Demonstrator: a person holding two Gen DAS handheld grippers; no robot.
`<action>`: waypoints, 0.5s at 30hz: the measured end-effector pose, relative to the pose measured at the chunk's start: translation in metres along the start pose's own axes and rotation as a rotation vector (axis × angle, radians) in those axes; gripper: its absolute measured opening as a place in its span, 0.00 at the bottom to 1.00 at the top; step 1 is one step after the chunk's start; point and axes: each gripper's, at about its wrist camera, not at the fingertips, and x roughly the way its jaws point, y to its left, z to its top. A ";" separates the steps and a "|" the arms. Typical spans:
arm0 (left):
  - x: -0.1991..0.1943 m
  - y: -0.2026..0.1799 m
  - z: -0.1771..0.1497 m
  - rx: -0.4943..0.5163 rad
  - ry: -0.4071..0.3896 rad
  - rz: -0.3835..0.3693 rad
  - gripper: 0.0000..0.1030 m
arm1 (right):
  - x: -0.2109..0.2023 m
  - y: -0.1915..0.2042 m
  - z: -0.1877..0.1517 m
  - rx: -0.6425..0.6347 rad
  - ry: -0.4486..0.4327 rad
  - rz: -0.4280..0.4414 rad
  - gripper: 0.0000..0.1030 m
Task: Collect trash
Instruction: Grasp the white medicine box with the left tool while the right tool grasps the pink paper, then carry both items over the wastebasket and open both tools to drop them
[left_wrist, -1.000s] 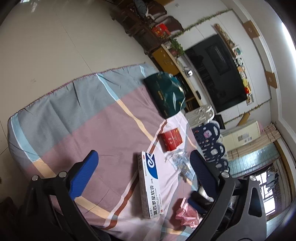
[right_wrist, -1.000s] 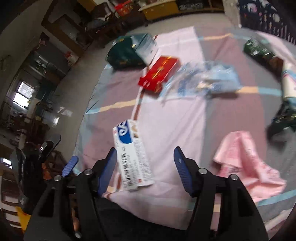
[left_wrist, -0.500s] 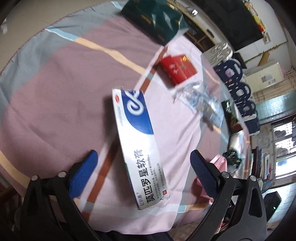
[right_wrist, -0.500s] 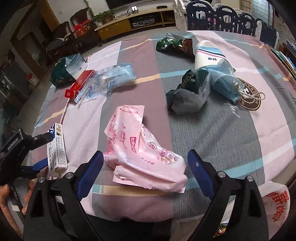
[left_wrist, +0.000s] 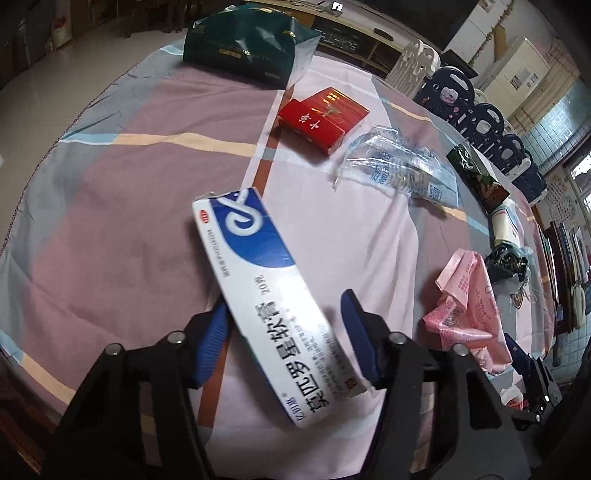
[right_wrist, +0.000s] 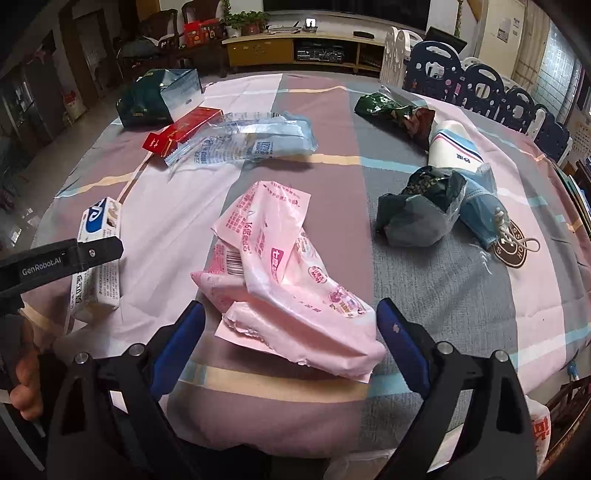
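A white and blue ointment box (left_wrist: 266, 291) lies between the blue fingers of my left gripper (left_wrist: 284, 317), which has closed in around it; the jaws touch or nearly touch its sides. The box also shows in the right wrist view (right_wrist: 98, 258), with the left gripper (right_wrist: 85, 254) over it. My right gripper (right_wrist: 291, 325) is open, its fingers on either side of a crumpled pink plastic wrapper (right_wrist: 280, 277), also in the left wrist view (left_wrist: 469, 299).
On the striped tablecloth (right_wrist: 424, 288) lie a red cigarette box (left_wrist: 321, 118), a clear blue plastic bag (right_wrist: 243, 142), a dark green bag (left_wrist: 243, 48), a green snack packet (right_wrist: 388, 107), a paper cup (right_wrist: 454, 147), a dark crumpled bag (right_wrist: 421, 206) and a face mask (right_wrist: 484, 214).
My left gripper moved down onto the ointment box and its jaws narrowed around it. My right gripper moved closer to the pink wrapper, which now sits between its open fingers.
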 end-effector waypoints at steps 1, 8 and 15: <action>-0.001 -0.001 0.000 0.011 -0.005 -0.010 0.46 | 0.000 0.001 -0.001 0.000 -0.002 0.001 0.76; -0.021 -0.015 -0.006 0.113 -0.117 0.009 0.35 | -0.010 -0.003 -0.006 0.035 -0.011 0.042 0.27; -0.037 -0.009 -0.006 0.100 -0.177 -0.066 0.34 | -0.038 -0.016 -0.017 0.132 -0.066 0.097 0.23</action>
